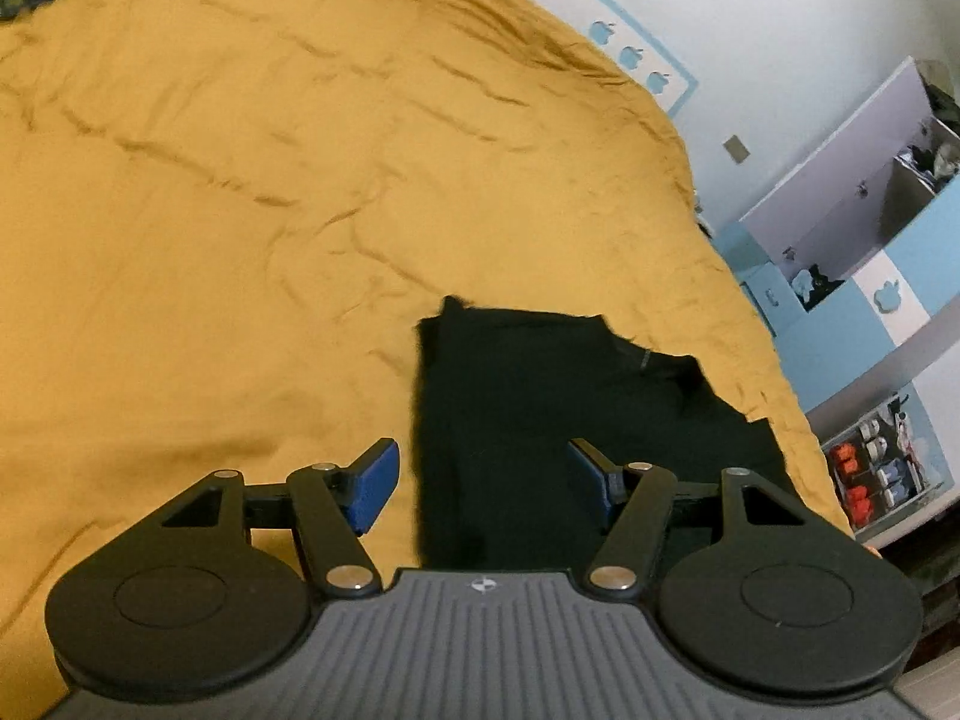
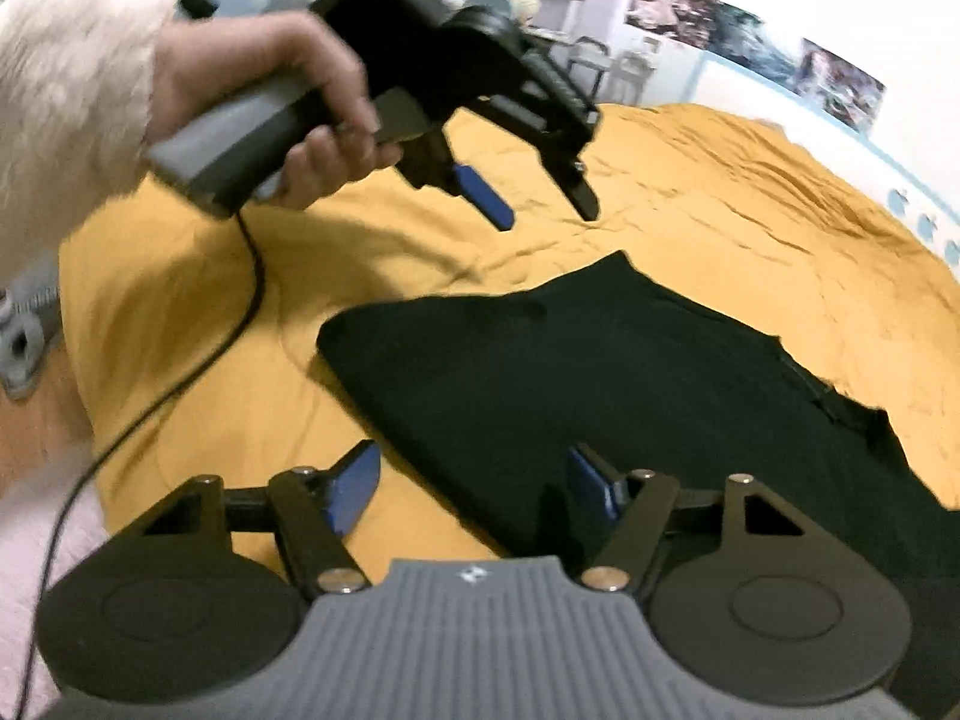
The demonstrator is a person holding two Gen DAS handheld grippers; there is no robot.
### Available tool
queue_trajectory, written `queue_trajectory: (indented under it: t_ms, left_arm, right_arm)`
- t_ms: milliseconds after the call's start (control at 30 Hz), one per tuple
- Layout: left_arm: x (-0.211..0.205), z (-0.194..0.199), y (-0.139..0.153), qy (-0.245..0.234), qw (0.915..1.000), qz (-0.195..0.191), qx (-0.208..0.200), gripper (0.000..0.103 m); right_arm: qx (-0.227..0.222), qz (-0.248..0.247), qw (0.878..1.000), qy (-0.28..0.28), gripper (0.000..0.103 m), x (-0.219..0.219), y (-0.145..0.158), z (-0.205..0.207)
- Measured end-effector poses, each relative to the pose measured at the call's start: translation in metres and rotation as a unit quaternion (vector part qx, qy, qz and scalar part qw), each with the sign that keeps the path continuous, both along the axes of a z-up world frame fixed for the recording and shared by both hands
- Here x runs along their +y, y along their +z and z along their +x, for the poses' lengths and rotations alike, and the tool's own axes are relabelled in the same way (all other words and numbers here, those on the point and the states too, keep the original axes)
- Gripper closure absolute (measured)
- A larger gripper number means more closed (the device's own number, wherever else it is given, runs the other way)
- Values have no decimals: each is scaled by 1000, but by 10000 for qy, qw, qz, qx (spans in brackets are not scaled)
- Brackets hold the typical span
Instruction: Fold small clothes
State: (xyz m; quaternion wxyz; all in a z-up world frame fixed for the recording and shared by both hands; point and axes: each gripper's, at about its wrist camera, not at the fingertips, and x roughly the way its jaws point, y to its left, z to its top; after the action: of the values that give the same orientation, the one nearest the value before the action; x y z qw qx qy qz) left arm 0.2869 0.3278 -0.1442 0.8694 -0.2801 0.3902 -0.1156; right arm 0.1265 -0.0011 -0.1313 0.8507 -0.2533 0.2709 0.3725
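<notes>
We see a black garment (image 2: 600,396) lying flat on a mustard-yellow bedspread (image 1: 240,210), blue-and-white shelves (image 1: 870,240) beside the bed. Both our left gripper (image 2: 543,204) and right gripper (image 2: 474,480) hang above it, jaws wide apart, holding nothing.

Bed cover (image 1: 240,240): mustard-yellow woven cloth, matt, creased throughout. Black garment (image 2: 600,390): soft cloth, matt, no sheen, edges slightly frayed-looking at the far right. Left tool (image 2: 528,204): black matt plastic body; grey matt handle. Right tool (image 2: 474,480): black matt plastic arms, bright metal rivets, blue matt pads (image 2: 354,486), ribbed grey housing of rubbery look. Sleeve (image 2: 66,72): white, fluffy pile. Cable (image 2: 240,312): black, smooth. Wall (image 1: 780,30): white, smooth, matt.
</notes>
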Motion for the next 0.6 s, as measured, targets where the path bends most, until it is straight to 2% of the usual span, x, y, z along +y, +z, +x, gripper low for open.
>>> queue_trajectory:
  t_ms: [133, 200, 267, 400, 500, 567, 600]
  left_arm:
    - [10, 21, -21, -160, 9993, -227, 241, 29]
    - [14, 32, -31, -221, 9980, -430, 399, 29]
    - [17, 46, -41, -237, 9965, -627, 500, 29]
    - [16, 72, -57, -276, 9923, -1039, 618, 29]
    - [10, 97, -67, -492, 9873, -1266, 818, 27]
    - [6, 110, -70, -522, 9854, -1380, 852, 25]
    - [4, 114, -72, -518, 9842, -1449, 872, 24]
  right_arm:
    - [-656, -245, 9975, 82, 35, 20, -8, -3]
    - [-906, -325, 9953, 126, 29, 31, -10, -1]
    - [-1083, -372, 9932, 207, 29, 42, -12, 1]
    - [-1220, -499, 9910, 229, 30, 60, -15, 10]
    - [-1266, -525, 9904, 190, 30, 68, -18, 17]
    - [-1242, -491, 9909, 185, 33, 69, -19, 20]
    - [-1172, -454, 9919, 193, 39, 69, -19, 21]
